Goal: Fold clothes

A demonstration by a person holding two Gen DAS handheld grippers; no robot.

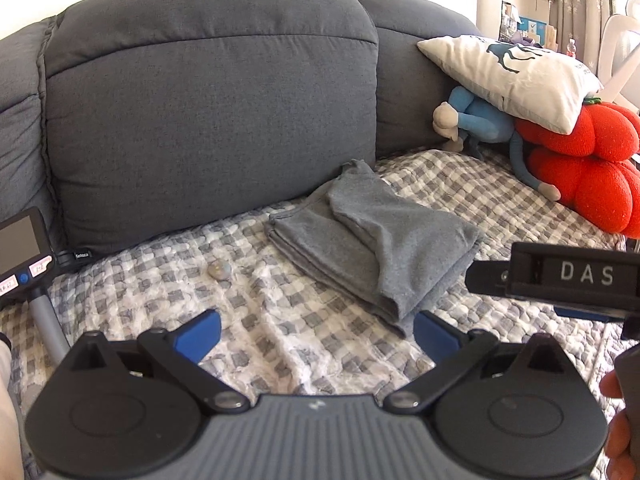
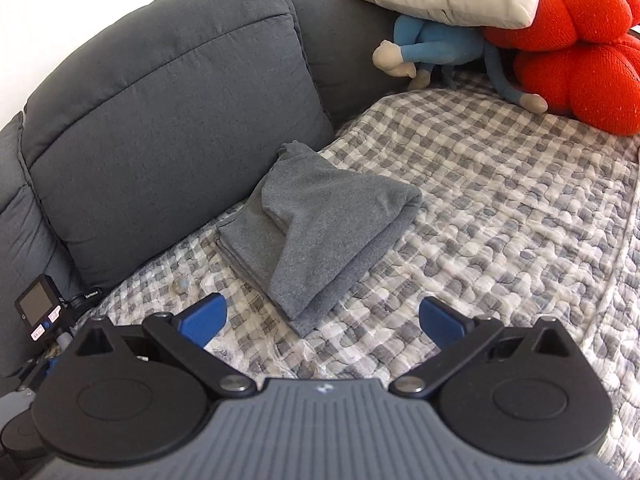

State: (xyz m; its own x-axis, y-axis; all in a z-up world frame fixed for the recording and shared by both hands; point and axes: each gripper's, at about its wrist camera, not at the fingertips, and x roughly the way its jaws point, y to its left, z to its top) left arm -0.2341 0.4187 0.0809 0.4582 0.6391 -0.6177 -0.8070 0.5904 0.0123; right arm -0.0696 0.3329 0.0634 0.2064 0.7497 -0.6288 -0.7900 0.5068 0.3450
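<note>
A grey garment [image 1: 372, 240] lies folded into a thick stack on the checkered quilt [image 1: 240, 312], close to the dark sofa back cushion. In the right wrist view the same grey garment [image 2: 320, 232] sits just ahead of the fingers. My left gripper [image 1: 316, 334] is open and holds nothing, hovering short of the garment's near corner. My right gripper [image 2: 323, 320] is open too, empty, its blue pads either side of the garment's near corner and above the quilt [image 2: 500, 220]. The right gripper's body [image 1: 560, 280] shows at the right edge of the left wrist view.
A white pillow [image 1: 508, 76], a blue plush monkey [image 1: 480, 120] and a red plush tomato [image 1: 588, 168] pile up at the sofa's right end. A small screen device on a stand [image 1: 24, 256] stands at the left. A small pebble-like object [image 1: 219, 270] lies on the quilt.
</note>
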